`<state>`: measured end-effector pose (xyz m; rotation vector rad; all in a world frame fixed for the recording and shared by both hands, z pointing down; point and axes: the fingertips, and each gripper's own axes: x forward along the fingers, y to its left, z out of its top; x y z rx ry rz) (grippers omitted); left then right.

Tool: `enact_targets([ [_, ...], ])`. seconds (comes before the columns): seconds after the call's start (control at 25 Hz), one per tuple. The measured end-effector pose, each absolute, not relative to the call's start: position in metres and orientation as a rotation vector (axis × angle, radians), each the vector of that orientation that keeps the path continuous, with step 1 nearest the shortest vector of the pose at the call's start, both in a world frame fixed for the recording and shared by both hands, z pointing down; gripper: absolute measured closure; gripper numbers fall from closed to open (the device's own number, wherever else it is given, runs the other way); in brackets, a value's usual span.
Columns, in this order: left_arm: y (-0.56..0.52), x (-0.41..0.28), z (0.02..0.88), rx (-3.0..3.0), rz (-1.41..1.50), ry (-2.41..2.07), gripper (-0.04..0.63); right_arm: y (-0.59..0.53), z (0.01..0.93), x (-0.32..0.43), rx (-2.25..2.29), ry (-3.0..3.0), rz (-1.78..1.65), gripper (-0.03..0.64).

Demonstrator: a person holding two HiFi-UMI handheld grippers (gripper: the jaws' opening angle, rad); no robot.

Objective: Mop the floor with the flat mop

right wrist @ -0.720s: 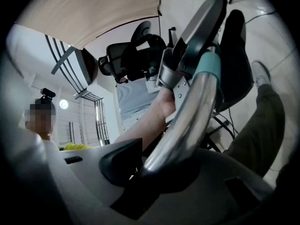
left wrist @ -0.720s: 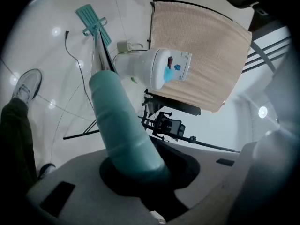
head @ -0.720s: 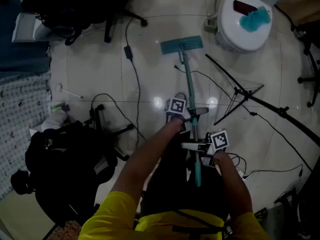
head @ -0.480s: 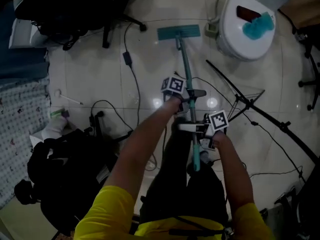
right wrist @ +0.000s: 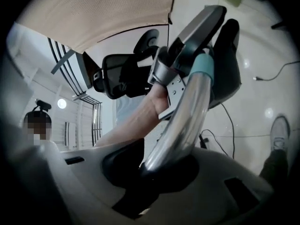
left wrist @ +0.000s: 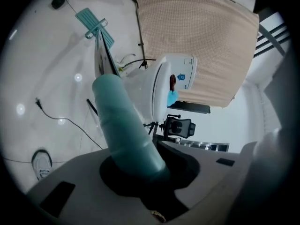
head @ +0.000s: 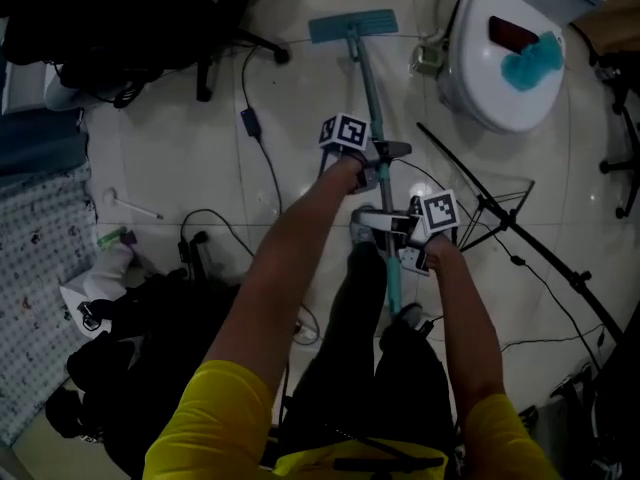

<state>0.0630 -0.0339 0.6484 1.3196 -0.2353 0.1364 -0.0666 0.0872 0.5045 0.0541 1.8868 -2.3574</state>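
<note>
The flat mop has a teal head (head: 352, 25) flat on the pale tiled floor at the top of the head view. Its handle (head: 372, 108) runs back toward me. My left gripper (head: 378, 160) is shut on the handle farther along, with its marker cube (head: 343, 131) beside it. My right gripper (head: 384, 222) is shut on the handle nearer my body. In the left gripper view the teal grip (left wrist: 123, 125) passes through the left gripper (left wrist: 140, 172), and the mop head (left wrist: 93, 22) shows far off. In the right gripper view the metal shaft (right wrist: 185, 121) passes through the right gripper (right wrist: 159, 168).
A white toilet (head: 480, 68) with a teal item on its lid stands right of the mop head. Office chair legs (head: 235, 33) lie at top left. Cables (head: 265, 163) cross the floor, and a black stand (head: 500, 198) lies at right. A black bag (head: 140, 338) sits lower left.
The mop head has slid forward over the floor, away from me and toward the top of the view. Both grippers went forward with the handle, still shut on it.
</note>
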Motion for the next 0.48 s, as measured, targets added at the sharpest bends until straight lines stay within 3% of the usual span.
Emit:
enact_targets([
  [0.36,0.186,0.09,0.562,1.125,0.018,-0.201,0.489,0.283,0.402,-0.039,0.073,1.669,-2.527,0.517],
  [0.48,0.206,0.091,0.557,1.098,-0.015,-0.198,0.492,0.299,0.402,-0.034,0.039,1.658,-2.53,0.518],
])
